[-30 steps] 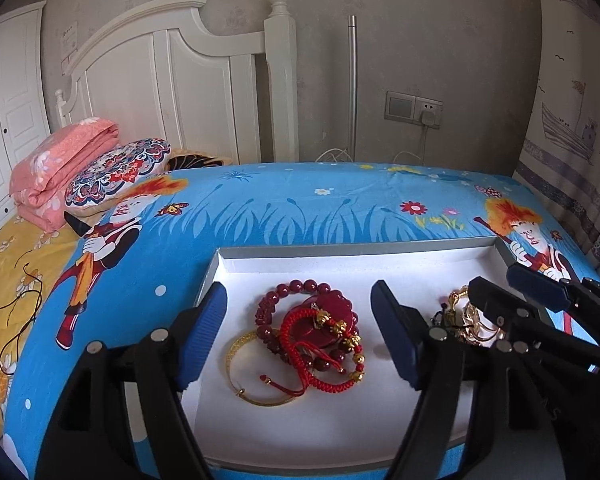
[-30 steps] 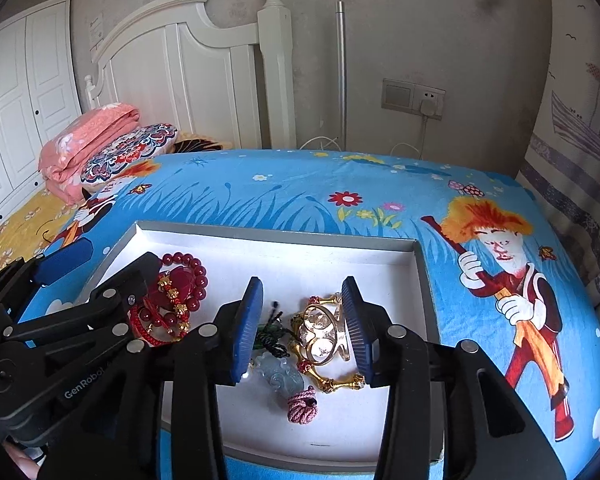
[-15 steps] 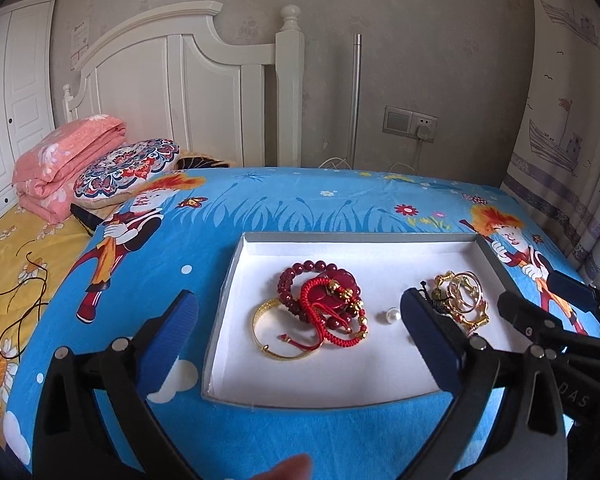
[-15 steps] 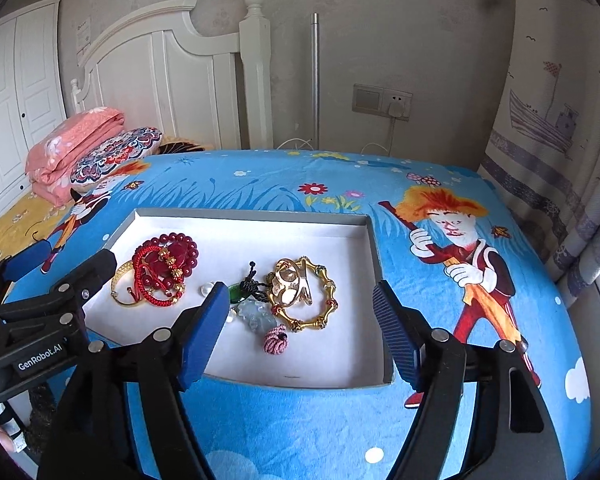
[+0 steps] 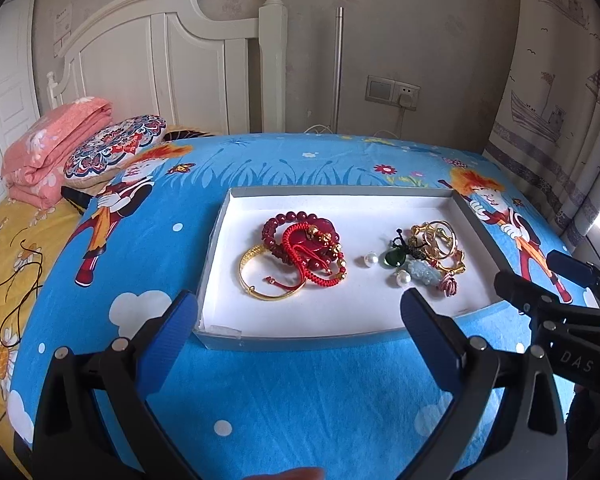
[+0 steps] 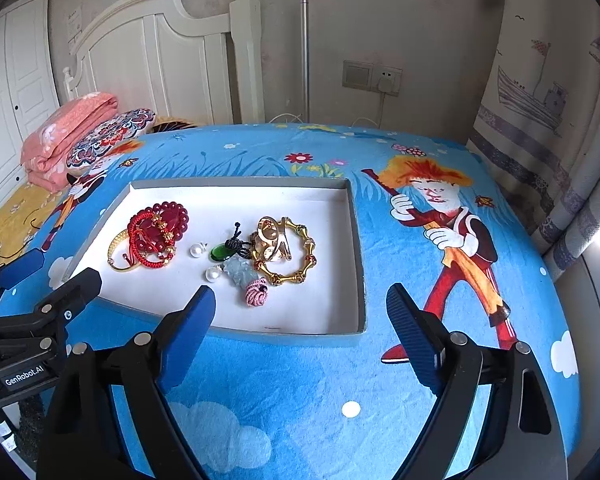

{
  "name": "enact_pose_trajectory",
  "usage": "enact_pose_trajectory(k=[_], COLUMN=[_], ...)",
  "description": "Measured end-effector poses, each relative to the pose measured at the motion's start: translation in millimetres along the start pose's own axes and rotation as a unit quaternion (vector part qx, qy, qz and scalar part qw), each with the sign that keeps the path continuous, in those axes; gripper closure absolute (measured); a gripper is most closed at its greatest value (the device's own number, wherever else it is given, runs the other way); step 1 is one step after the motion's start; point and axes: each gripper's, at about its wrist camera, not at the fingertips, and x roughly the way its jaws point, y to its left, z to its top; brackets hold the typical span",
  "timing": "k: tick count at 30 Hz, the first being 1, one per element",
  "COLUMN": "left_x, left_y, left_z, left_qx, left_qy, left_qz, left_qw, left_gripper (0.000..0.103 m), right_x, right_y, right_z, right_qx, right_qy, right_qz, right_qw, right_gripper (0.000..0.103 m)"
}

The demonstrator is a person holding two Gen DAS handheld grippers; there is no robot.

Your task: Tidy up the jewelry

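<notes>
A shallow white tray [image 5: 300, 338] [image 6: 356, 240] lies on the blue cartoon bedspread. At its left sit red bead and cord bracelets [image 5: 304, 240] [image 6: 156, 232] over a gold bangle [image 5: 256, 276]. Two pearls [image 5: 370, 259], a green pendant [image 6: 220, 254], a pale jade carving [image 6: 240, 270], a pink knot [image 6: 256, 293] and gold bracelets [image 5: 440, 240] [image 6: 284, 248] lie further right. My left gripper [image 5: 298, 312] hovers open at the tray's near edge, holding nothing. My right gripper [image 6: 300, 304] is near the tray's front right corner, its jaws still opening with nothing between them.
A pink folded quilt [image 5: 52, 148] and a patterned cushion [image 5: 116, 148] lie at the far left by the white headboard [image 5: 160, 72]. A wall socket [image 5: 392, 92] is behind and a curtain [image 5: 560, 120] hangs at the right. A fingertip [image 5: 296, 474] shows at the bottom edge.
Both grippers have drawn back from over the jewelry to the tray's near edge and their jaws have spread wide. The jewelry stays in the tray.
</notes>
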Motion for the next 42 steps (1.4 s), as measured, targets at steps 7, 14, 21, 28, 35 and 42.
enact_pose_trajectory(k=[7, 14, 21, 28, 35, 42], left_x=[-11, -11, -10, -10, -9, -8], left_y=[2, 2, 3, 3, 1, 1], left_z=[8, 7, 7, 4, 3, 3], left_qx=[-0.006, -0.007, -0.009, -0.008, -0.008, -0.009], left_qy=[-0.015, -0.013, -0.013, -0.012, -0.01, -0.007], left_qz=[0.004, 0.004, 0.003, 0.003, 0.003, 0.005], left_qw=[0.9999, 0.9999, 0.9999, 0.9999, 0.9999, 0.9999], left_gripper=[0.005, 0.005, 0.005, 0.005, 0.005, 0.005], right_x=[-14, -14, -13, -13, -12, -9], right_y=[-1, 5, 6, 5, 5, 5], right_z=[6, 6, 4, 3, 0, -2], right_qx=[0.001, -0.007, -0.006, -0.005, -0.004, -0.005], right_qy=[-0.019, -0.018, -0.017, -0.016, -0.014, -0.01], right_qz=[-0.005, -0.01, -0.01, -0.009, -0.01, -0.008], right_qw=[1.0, 1.0, 1.0, 1.0, 1.0, 1.0], right_gripper=[0.019, 0.019, 0.019, 0.019, 0.019, 0.019])
